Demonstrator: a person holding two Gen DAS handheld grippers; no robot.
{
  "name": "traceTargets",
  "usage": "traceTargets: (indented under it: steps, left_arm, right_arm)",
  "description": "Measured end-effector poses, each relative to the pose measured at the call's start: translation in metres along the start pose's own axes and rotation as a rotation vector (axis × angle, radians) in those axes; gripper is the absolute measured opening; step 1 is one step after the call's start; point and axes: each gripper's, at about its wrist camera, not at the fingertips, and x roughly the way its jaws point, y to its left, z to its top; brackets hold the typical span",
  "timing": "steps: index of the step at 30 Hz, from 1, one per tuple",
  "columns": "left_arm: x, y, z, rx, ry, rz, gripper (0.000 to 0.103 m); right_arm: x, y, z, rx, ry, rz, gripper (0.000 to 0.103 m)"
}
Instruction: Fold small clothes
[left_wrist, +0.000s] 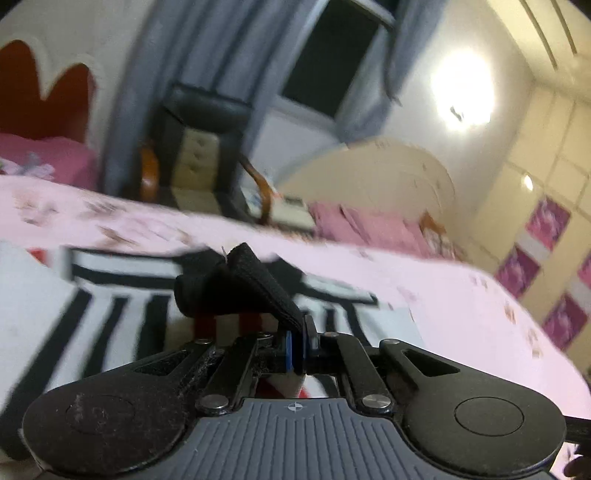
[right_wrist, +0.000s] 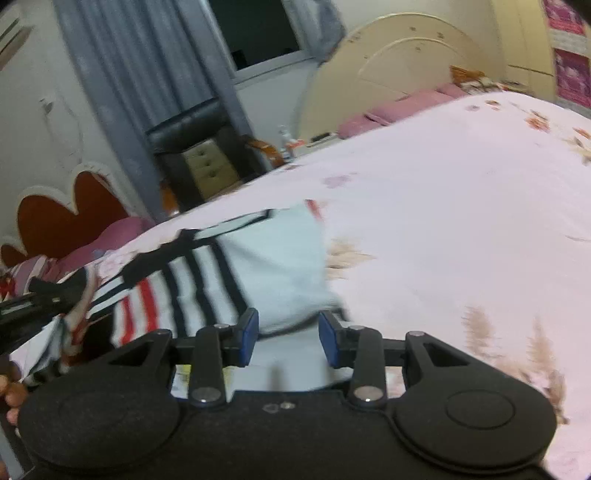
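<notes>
1. Your left gripper (left_wrist: 298, 349) sits lowest in its view, its fingers pressed together on a black trim edge (left_wrist: 255, 284) of the striped garment (left_wrist: 110, 317), lifting that edge into a raised fold.
2. Your right gripper (right_wrist: 288, 341) hovers level, low over the garment's pale end (right_wrist: 280, 266), fingers spread apart and pinching nothing.
3. At the right view's left edge, your left gripper reaches in sideways, bunching red, black and white stripes (right_wrist: 147, 299).
4. Beyond, the garment lies across the bed (right_wrist: 443, 206), on its pink flowered sheet.
5. Farther off stand an armchair (left_wrist: 199, 147), grey curtains (left_wrist: 177, 66) and a cream headboard (right_wrist: 399, 62).
</notes>
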Motion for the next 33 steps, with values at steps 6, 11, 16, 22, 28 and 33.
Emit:
traceTargets:
  steps: [6,11,16,22,28,33]
  left_arm:
    - [0.053,-0.044,-0.029,0.047,0.154,0.015,0.005]
    - [0.035,-0.063,-0.052,0.129,0.102,0.006,0.079]
    - [-0.036,-0.044,-0.051,0.141,0.002,0.076,0.076]
    - [-0.133,0.037,-0.074,0.109,-0.027,0.362,0.063]
    - [-0.160,0.106,-0.071,-0.053,-0.038,0.455,0.063]
    - [-0.133,0.127,-0.067,-0.156,0.001,0.408,0.063]
  right_arm:
    - [0.000,-0.032,-0.003,0.042,0.032,-0.015,0.038]
    - [0.008,-0.038,0.007,0.043,0.038,0.029,0.047]
    - [0.033,-0.014,0.014,0.019,0.064,0.117,0.048]
    - [0.076,0.038,0.015,-0.093,0.108,0.239,0.049]
    - [0.128,0.048,0.021,-0.060,0.149,0.173,0.049]
    - [0.138,0.062,0.020,-0.135,0.162,0.173,0.024]
